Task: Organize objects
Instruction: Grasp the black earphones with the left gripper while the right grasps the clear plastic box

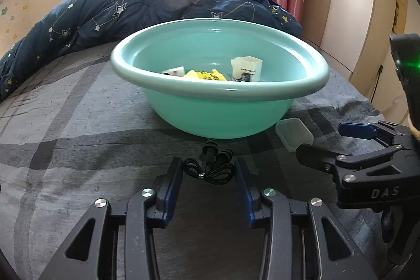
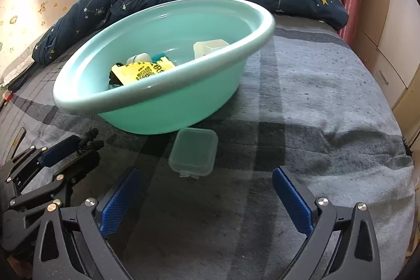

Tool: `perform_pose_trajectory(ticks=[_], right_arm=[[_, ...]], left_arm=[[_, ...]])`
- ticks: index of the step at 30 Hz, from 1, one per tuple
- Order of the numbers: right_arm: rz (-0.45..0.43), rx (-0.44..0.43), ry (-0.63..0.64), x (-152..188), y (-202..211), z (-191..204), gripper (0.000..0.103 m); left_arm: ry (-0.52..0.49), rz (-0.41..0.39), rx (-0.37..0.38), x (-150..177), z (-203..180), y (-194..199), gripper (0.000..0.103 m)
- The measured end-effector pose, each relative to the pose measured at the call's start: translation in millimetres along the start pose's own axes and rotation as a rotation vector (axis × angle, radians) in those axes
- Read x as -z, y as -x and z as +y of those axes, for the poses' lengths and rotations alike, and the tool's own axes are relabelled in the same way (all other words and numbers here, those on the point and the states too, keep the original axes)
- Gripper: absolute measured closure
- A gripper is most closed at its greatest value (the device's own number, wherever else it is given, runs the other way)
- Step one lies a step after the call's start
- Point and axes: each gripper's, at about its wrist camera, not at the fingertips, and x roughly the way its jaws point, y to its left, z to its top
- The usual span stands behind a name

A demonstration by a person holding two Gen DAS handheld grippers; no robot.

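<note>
A teal basin (image 1: 218, 85) sits on a grey plaid bed (image 1: 78, 138) in the middle of both views, with a rumpled navy star-print quilt (image 1: 147, 4) heaped behind it toward the bright window. The basin already holds several things: a yellow packet (image 2: 143, 71), a white box (image 1: 246, 68) toward its right side, and a smaller white item (image 1: 173, 71) toward its left. Two things are left on the bed in front of it. A pair of black corded earplugs (image 1: 214, 162) lies at the lower centre of the left wrist view, between the blue pads of the left tool (image 1: 210, 169); the jaws stand partly closed around the coil, the pads right beside the cord, but the picture does not settle whether they press on it. A small clear lidded box (image 2: 194, 155) lies just in front of the basin, near its base, in the lower middle of the right wrist view. The right tool (image 2: 207, 190) stands released, its pads spread wide and short of that box. The step in hand looks like the pickup of the earplugs. The next move probably calls for a firm pinch on the loose cord, a lift clear of the rim, and a drop into the basin, while the right tool advances to straddle the clear box.
</note>
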Motion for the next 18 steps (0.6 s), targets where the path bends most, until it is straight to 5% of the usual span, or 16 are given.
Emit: perform_pose_trajectory(ticks=[9,13,18], right_arm=[[0.019,-0.004,0.023,-7.3,-15.5,13.5,0.027],[0.037,0.003,0.025,-7.1,-23.6,16.9,0.06],[0.036,-0.003,0.023,-7.2,-21.9,16.7,0.06]], left_arm=[[0.017,-0.011,-0.008,0.0,14.2,3.0,0.059],[0.014,-0.008,-0.013,0.5,15.9,1.9,0.059],[0.014,-0.01,-0.008,1.2,15.7,3.4,0.059]])
